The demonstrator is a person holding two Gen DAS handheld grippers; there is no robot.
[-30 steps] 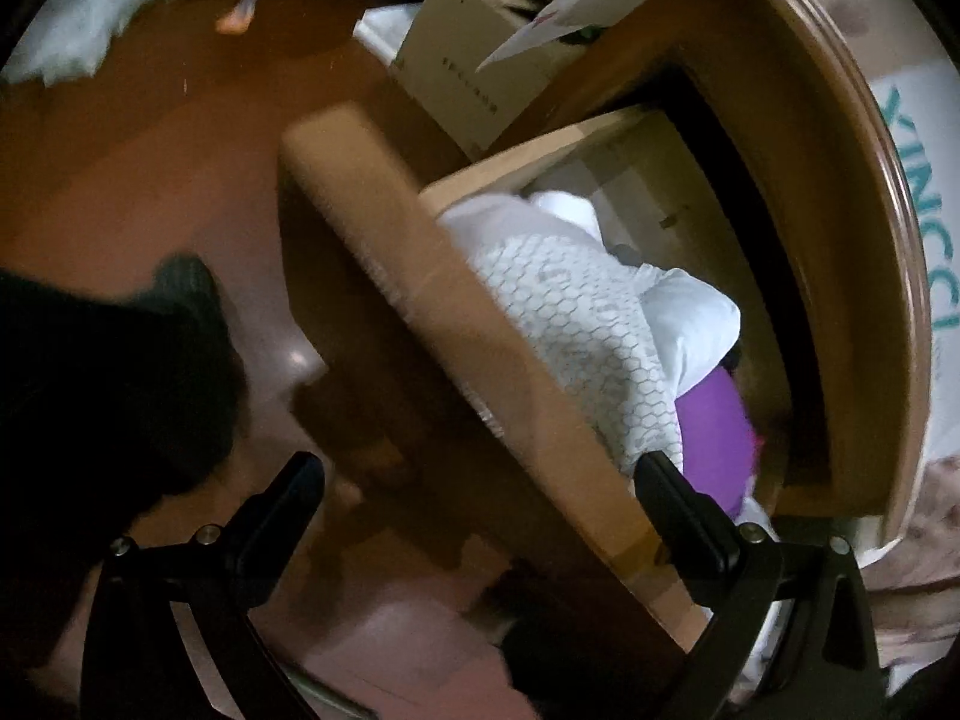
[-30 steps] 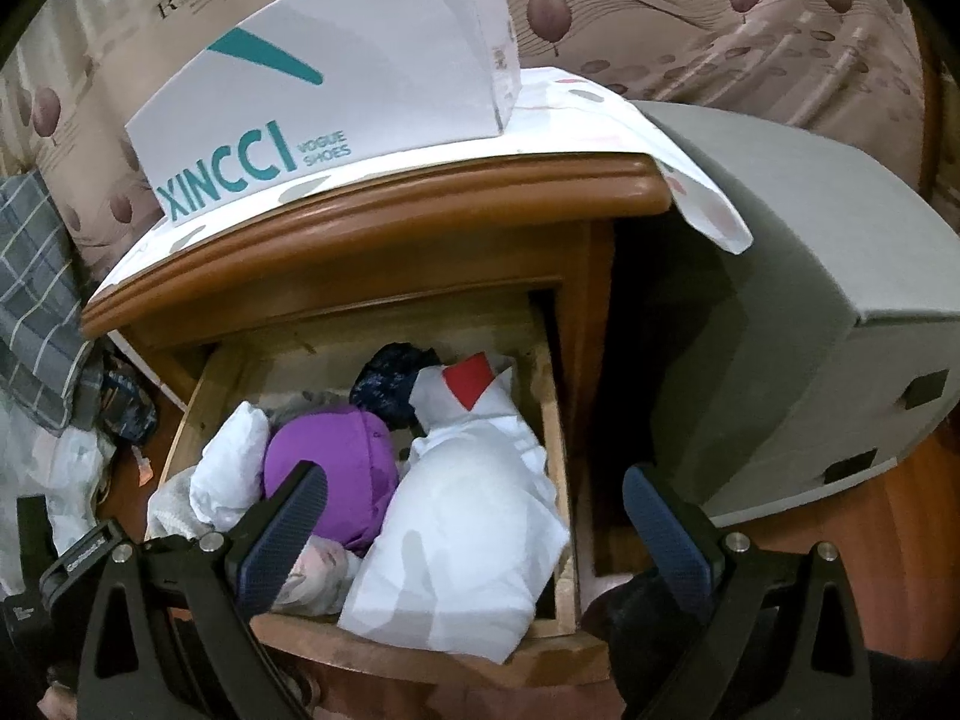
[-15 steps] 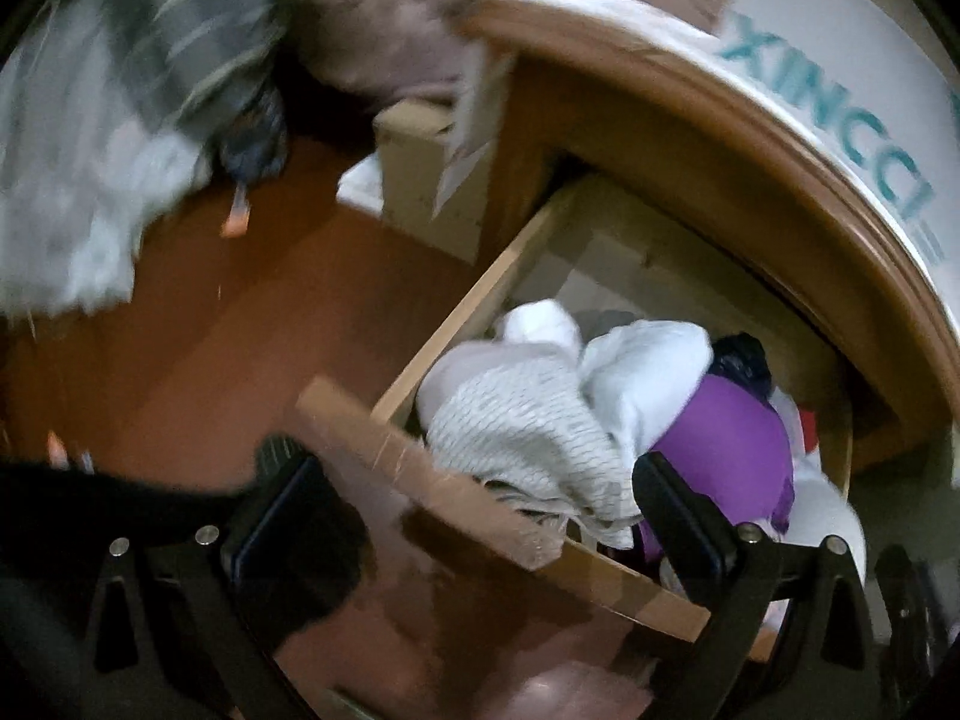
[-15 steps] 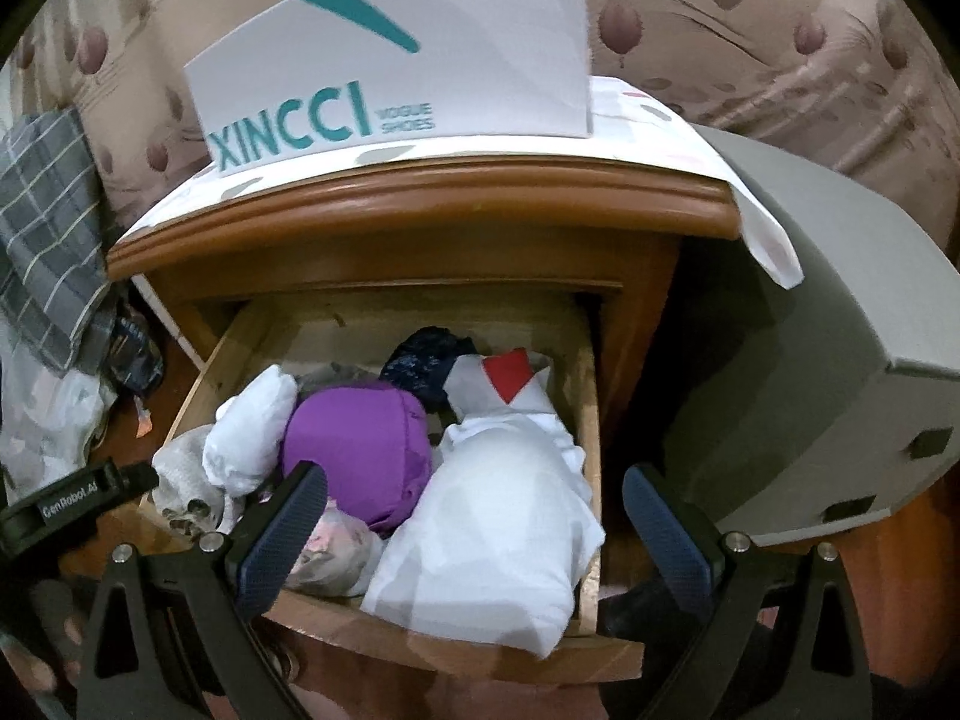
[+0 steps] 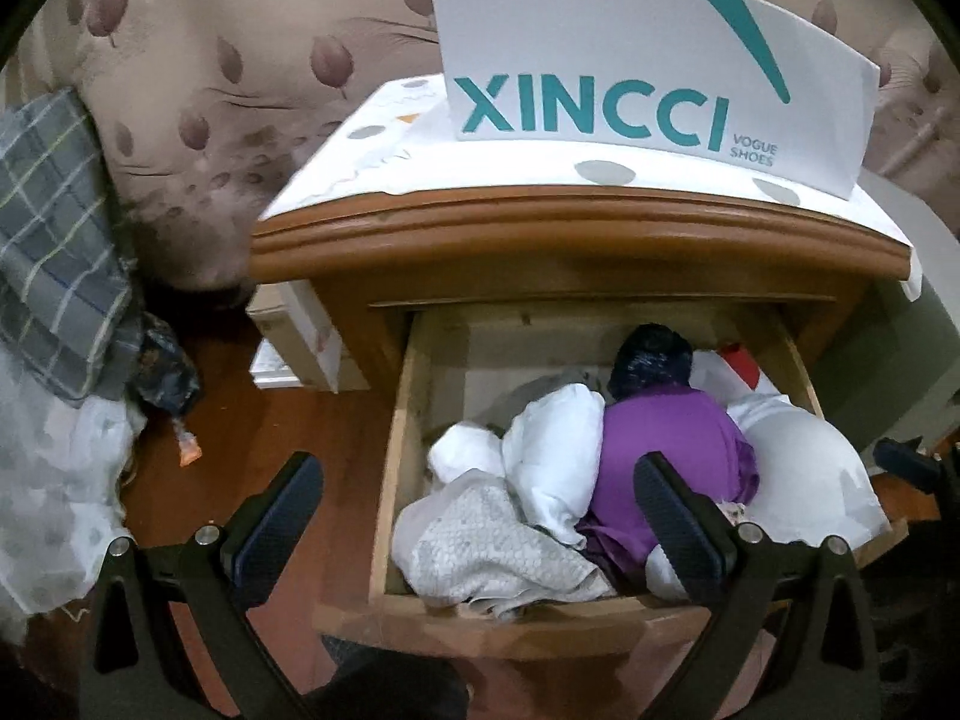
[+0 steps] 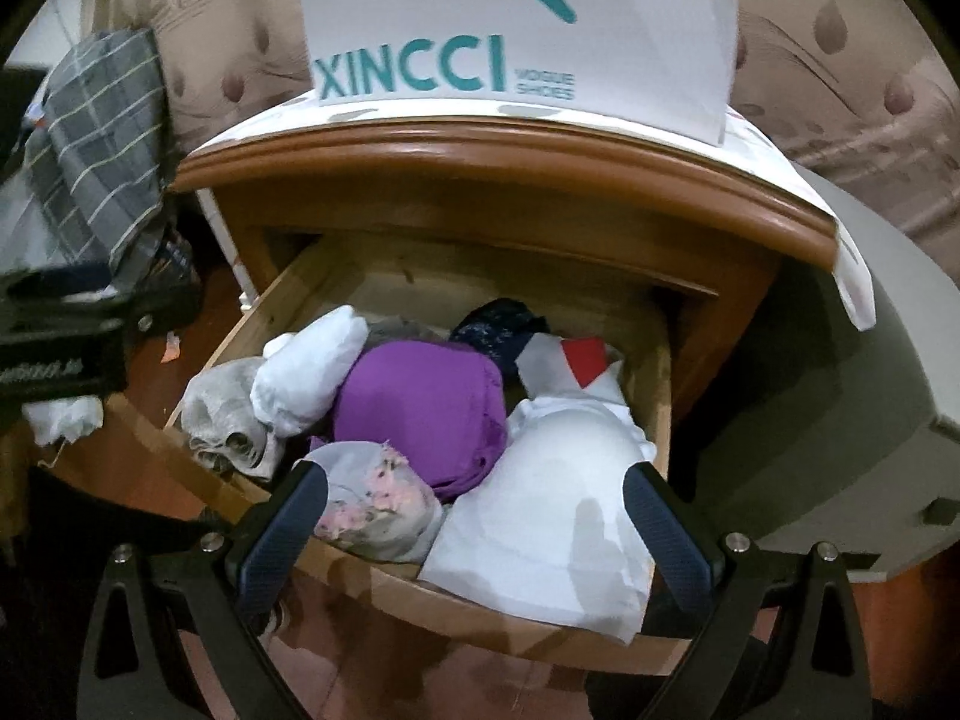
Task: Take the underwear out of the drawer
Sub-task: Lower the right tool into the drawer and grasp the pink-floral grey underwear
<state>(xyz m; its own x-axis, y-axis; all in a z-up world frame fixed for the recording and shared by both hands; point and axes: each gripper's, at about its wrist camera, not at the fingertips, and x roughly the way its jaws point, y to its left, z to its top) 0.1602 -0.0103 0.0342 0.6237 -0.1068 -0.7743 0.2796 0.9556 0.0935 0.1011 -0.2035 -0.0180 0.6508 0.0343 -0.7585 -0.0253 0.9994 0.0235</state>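
Our left gripper (image 5: 474,516) and right gripper (image 6: 474,519) both gape wide and empty above the pulled-out wooden drawer (image 6: 456,606). Between the right fingers lies the underwear: a purple folded piece (image 6: 420,414), soft white bundles (image 5: 552,456), a floral one (image 6: 372,510).

A wooden nightstand (image 5: 576,234) stands on a reddish-brown floor (image 5: 288,438). Its top is covered with a white spotted cloth (image 5: 420,156), and a white shoe box (image 5: 654,72) lettered XINCCI sits on that. The drawer (image 5: 396,480) is pulled out and packed with bundled clothes: a purple piece (image 5: 672,444) in the middle, white bundles (image 5: 552,450) beside it, a dark one (image 5: 651,357) at the back. On the floor to the left lie a cardboard box (image 5: 300,336) against the nightstand and a small orange scrap (image 5: 189,450).
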